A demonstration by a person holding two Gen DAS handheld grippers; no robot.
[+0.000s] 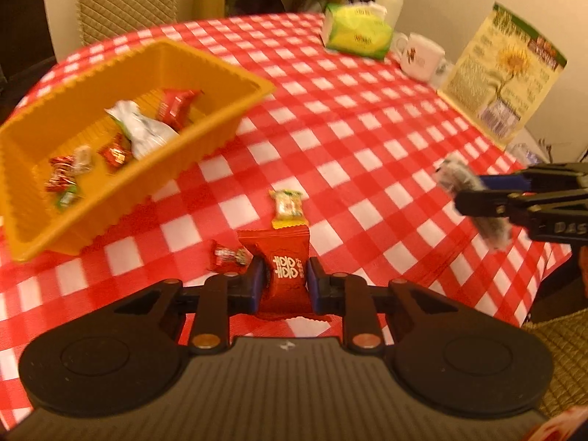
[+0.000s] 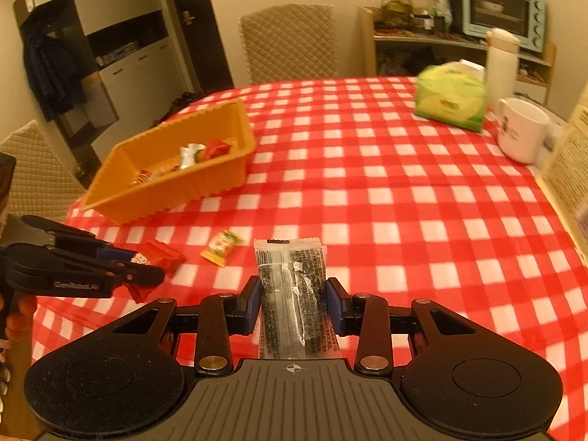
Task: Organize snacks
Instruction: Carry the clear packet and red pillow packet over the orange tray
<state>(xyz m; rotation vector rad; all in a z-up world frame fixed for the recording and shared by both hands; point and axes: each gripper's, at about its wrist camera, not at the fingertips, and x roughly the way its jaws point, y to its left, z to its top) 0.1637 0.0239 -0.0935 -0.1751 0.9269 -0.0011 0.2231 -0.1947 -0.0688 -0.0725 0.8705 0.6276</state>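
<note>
the left gripper is closest in the left wrist view. it pinches a red candy packet tight between its two blue pads. the packet has white marks on it and sticks up a little above the red and white checked tablecloth. just past it on the cloth lies a small yellow candy. a small red candy lies just to the left of the held packet. an orange tray sits farther back on the left, and it has red candies and a white wrapper inside. at the right edge the right gripper pokes in, holding a blurry grey packet. far back stand a green tissue pack, a white mug and a card with a sunflower.

in the right wrist view the right gripper is closest. it squeezes a clear packet with black stuff inside, and the packet points away over the cloth. the left gripper comes in from the left with the red candy packet in its tips. the small yellow candy lies between the two grippers on the cloth. the orange tray sits well behind on the left. the green tissue pack, a white bottle and the white mug stand at the far right.
</note>
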